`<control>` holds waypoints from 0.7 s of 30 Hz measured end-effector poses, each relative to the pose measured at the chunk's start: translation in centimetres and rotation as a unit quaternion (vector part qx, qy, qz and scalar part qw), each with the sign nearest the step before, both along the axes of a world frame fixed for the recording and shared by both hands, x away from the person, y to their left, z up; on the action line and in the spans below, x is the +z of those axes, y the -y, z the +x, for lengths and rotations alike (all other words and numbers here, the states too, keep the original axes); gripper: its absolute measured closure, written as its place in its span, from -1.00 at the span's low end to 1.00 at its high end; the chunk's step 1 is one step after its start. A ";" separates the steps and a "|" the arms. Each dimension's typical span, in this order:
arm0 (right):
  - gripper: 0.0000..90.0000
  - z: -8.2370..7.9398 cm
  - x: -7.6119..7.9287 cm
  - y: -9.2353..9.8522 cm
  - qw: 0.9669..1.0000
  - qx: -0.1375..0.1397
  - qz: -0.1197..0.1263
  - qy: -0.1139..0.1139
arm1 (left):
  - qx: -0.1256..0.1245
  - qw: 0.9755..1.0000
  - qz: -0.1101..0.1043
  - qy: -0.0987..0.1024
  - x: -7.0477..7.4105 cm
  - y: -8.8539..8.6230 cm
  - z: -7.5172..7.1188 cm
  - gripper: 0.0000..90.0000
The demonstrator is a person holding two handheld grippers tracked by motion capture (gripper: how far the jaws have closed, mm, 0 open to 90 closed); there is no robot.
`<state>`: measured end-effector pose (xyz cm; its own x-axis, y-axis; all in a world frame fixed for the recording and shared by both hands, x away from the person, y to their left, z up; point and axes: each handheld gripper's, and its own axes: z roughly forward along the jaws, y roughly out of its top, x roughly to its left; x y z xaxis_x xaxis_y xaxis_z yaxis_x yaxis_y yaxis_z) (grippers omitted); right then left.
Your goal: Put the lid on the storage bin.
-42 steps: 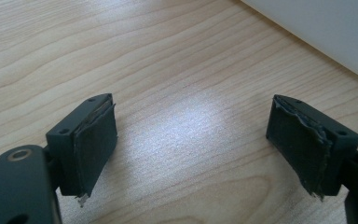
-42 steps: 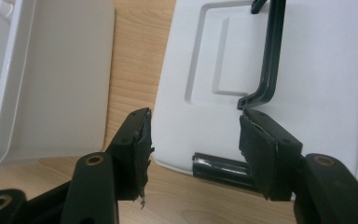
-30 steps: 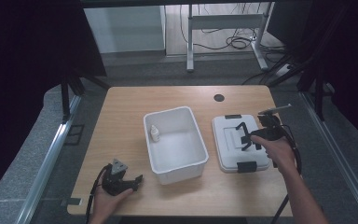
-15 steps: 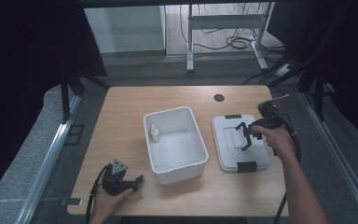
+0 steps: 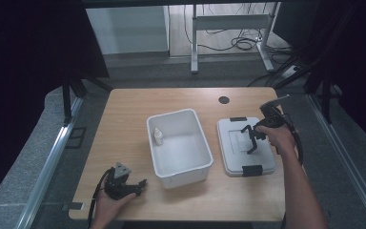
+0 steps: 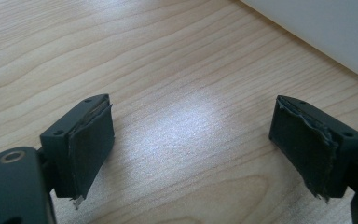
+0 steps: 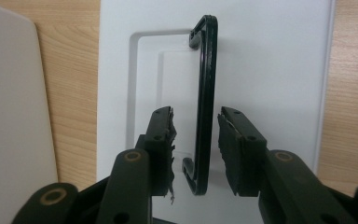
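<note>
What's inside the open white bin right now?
Inside the white bin, a small white bottle stands against its left wall; the rest of the visible floor looks bare. The near wall hides the strip of floor just behind it. The lid lies beside the bin, on the table.

Bin [image 5: 179, 145] between grippers (sides free)

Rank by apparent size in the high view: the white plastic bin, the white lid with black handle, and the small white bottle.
1. White plastic bin, largest.
2. Flat white lid with black handle, somewhat smaller in outline.
3. Small white bottle inside the bin, by far the smallest.
</note>
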<state>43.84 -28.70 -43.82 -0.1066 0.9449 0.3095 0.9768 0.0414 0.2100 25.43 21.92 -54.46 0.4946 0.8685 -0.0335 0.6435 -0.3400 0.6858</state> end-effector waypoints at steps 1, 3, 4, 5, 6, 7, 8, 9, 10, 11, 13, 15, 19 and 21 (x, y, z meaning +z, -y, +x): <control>0.47 0.0 0.0 0.0 1.000 0.000 0.000 0.000 | 0.000 1.000 0.000 0.000 0.0 0.0 0.0 -0.69; 0.50 0.3 -0.4 -0.3 1.000 0.001 0.004 -0.009 | 0.000 1.000 0.000 0.000 0.0 0.0 0.0 -0.69; 0.53 0.4 -0.5 -0.4 1.000 0.005 -0.001 -0.011 | 0.000 1.000 0.000 0.000 0.0 0.0 0.0 -0.69; 0.56 0.5 -0.7 -0.5 1.000 0.004 -0.007 -0.015 | 0.000 1.000 0.000 0.000 0.0 0.0 0.0 -0.70; 0.59 0.6 -0.9 -0.7 1.000 0.006 -0.016 -0.019 | 0.000 1.000 0.000 0.000 0.0 0.0 0.0 -0.69; 0.63 0.7 -1.1 -0.8 0.999 0.006 -0.021 -0.023 | 0.000 1.000 0.000 0.000 0.0 0.0 0.0 -0.70; 0.67 0.8 -1.3 -0.9 0.999 0.005 -0.020 -0.026 | 0.000 1.000 0.000 0.000 0.0 0.0 0.0 -0.70; 0.71 0.9 -1.4 -0.9 0.999 0.003 -0.020 -0.028 | 0.000 1.000 0.000 0.000 0.0 0.0 0.0 -0.70; 0.74 1.0 -1.6 -1.0 0.999 0.002 -0.022 -0.028 | 0.000 1.000 0.000 0.000 0.0 0.0 0.0 -0.70; 0.77 1.1 -1.7 -1.1 0.999 0.001 -0.023 -0.029 | 0.000 1.000 0.000 0.000 0.0 0.0 0.0 -0.70; 0.86 1.2 -1.9 -1.1 0.999 -0.001 -0.024 -0.029 | 0.000 1.000 0.000 0.000 0.0 0.0 0.0 -0.70; 0.88 1.3 -2.0 -1.2 0.999 -0.007 -0.023 -0.026 | 0.000 1.000 0.000 0.000 0.0 0.0 0.0 -0.70; 0.88 1.2 -1.9 -1.2 0.999 -0.017 -0.014 -0.028 | 0.000 1.000 0.000 0.000 0.0 0.0 0.0 -0.70; 0.89 1.2 -1.9 -1.2 0.999 -0.021 -0.013 -0.030 | 0.000 1.000 0.000 0.000 0.0 0.0 0.0 -0.70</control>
<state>45.06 -27.49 -45.70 -0.0485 0.9561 0.2888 0.9885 0.0045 0.1509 25.43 21.92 -54.47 0.4949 0.8683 -0.0336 0.6433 -0.3402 0.6859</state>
